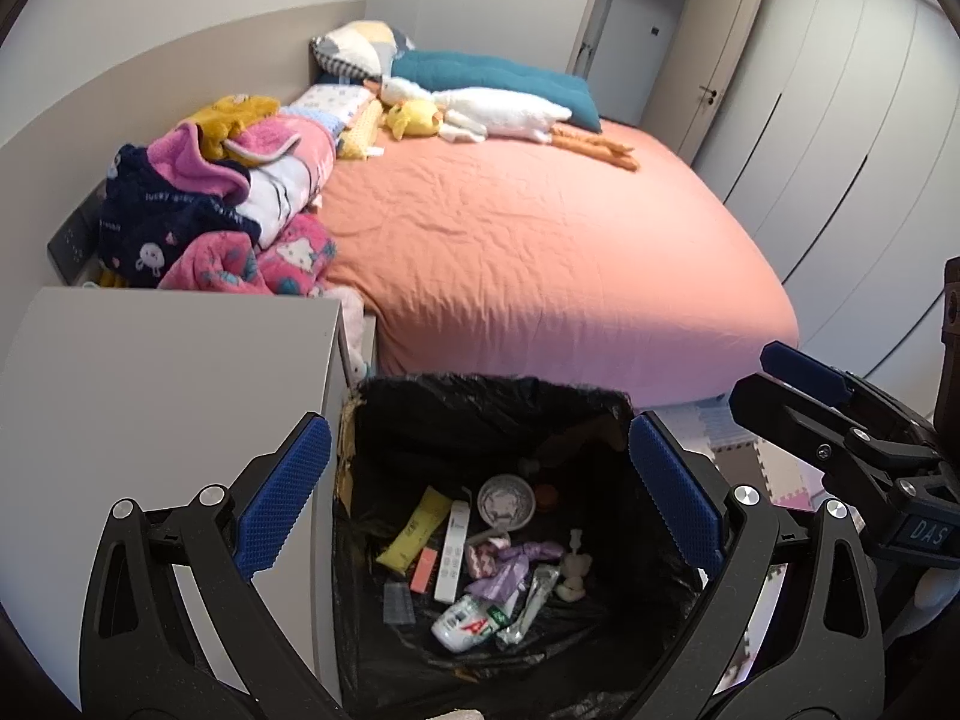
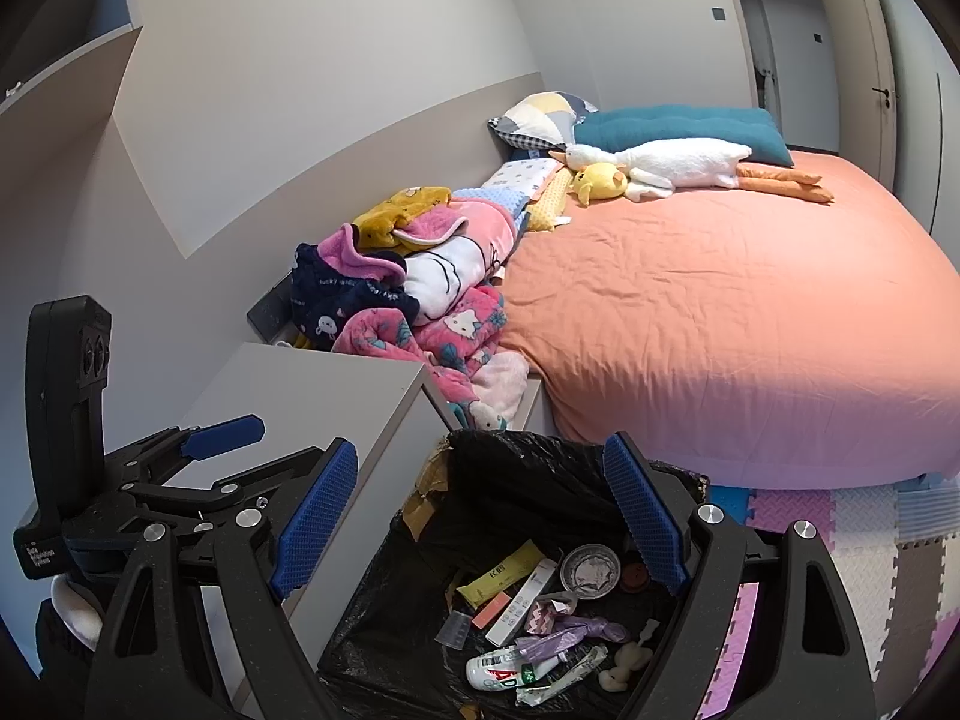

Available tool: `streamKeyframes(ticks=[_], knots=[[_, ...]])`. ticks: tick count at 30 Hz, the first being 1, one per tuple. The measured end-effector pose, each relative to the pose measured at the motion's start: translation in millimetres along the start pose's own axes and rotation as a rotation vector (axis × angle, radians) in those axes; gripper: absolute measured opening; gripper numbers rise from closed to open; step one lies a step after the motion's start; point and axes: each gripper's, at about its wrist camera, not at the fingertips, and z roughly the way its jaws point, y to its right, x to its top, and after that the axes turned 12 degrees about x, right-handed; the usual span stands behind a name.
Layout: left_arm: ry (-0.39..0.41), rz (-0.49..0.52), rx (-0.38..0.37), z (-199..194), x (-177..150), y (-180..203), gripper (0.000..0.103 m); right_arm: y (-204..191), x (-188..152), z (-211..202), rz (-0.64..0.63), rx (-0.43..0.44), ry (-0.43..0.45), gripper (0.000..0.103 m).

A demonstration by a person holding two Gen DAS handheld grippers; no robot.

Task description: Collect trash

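Note:
A bin with a black liner [image 1: 492, 387] stands on the floor between the bed and a white cabinet. Inside lie a yellow packet [image 1: 417, 531], a white test strip [image 1: 454, 552], a round foil lid [image 1: 506, 501], a purple wrapper [image 1: 516, 564] and a small white bottle [image 1: 468, 627]. My left gripper [image 1: 480, 495] hovers over the bin, open, with nothing between its blue pads. My right gripper [image 2: 480, 516] hangs open and empty over the same bin [image 2: 510, 441], just right of the left one. Each gripper shows at the edge of the other's view.
A bed with an orange sheet [image 1: 540, 240] fills the room behind the bin. Piled clothes [image 1: 228, 204] and a plush goose [image 1: 498, 111] lie on it. The white cabinet [image 1: 162, 396] stands left of the bin. Foam floor mats [image 2: 870, 540] and wardrobe doors [image 1: 840, 120] are on the right.

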Motion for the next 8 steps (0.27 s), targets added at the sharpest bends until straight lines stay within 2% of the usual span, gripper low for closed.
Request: streamKeyframes(ticks=[8], knots=[[-0.028, -0.026, -0.003, 8.1, 3.3, -3.1, 0.096, 8.5, -2.2, 2.3, 0.002, -0.002, -0.007, 0.084]])
